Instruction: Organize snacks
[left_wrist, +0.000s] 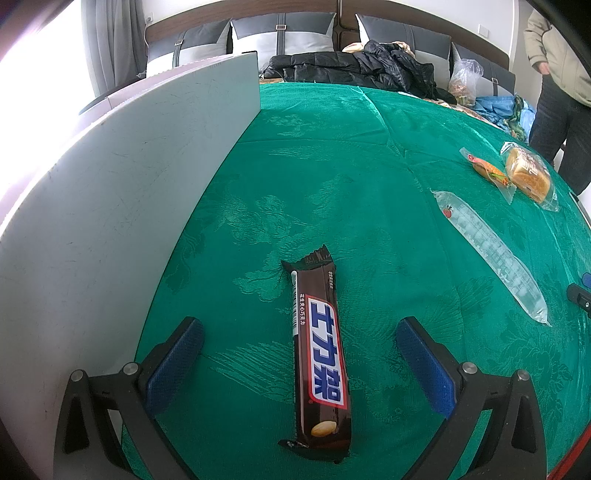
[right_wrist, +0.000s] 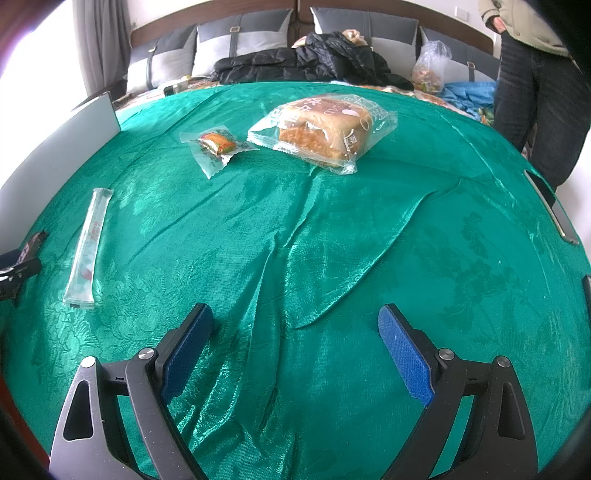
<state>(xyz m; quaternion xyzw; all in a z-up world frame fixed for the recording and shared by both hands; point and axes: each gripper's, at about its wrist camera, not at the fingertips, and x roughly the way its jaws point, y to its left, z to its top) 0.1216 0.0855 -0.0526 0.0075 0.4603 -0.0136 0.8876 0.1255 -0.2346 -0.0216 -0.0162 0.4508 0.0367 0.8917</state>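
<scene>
Edges of both fisheye views swallow much: the left tongs (left_wrist: 299, 354) and right tongs (right_wrist: 295, 347) show only their blue-padded fingers and black frames, with the hands holding them out of sight; a person (right_wrist: 532, 85) at the far right is cut off above the jacket; only a sliver of the white board (right_wrist: 55, 147) appears in the right wrist view, while in the left it fills the whole left side as a scuffed upright panel (left_wrist: 110, 203) whose base is lost at the frame edge; print on the long clear packet (left_wrist: 491, 251) is too small to read; contents of a plastic bag (right_wrist: 430, 70) on the bed are unclear.

Both tongs stand wide open and grip nothing. Between the left fingers, touching neither, lies the chocolate bar (left_wrist: 319, 354) in its brown wrapper, lengthwise on the cloth, near the board. The long clear packet sits well to its right; beyond that, a small burger-shaped sweet (right_wrist: 218, 146) in clear wrap lies just beside the bagged bread (right_wrist: 325, 133); the right tongs hover over bare cloth, well apart from these.

The desk wears a shiny green tablecloth (right_wrist: 332, 240) with a woven floral pattern, rucked into folds; behind it stands a bed (right_wrist: 229, 48) with grey and white cushions, a black padded jacket (right_wrist: 306, 61) heaped on it, and a curtain (left_wrist: 118, 40) by a bright window.
</scene>
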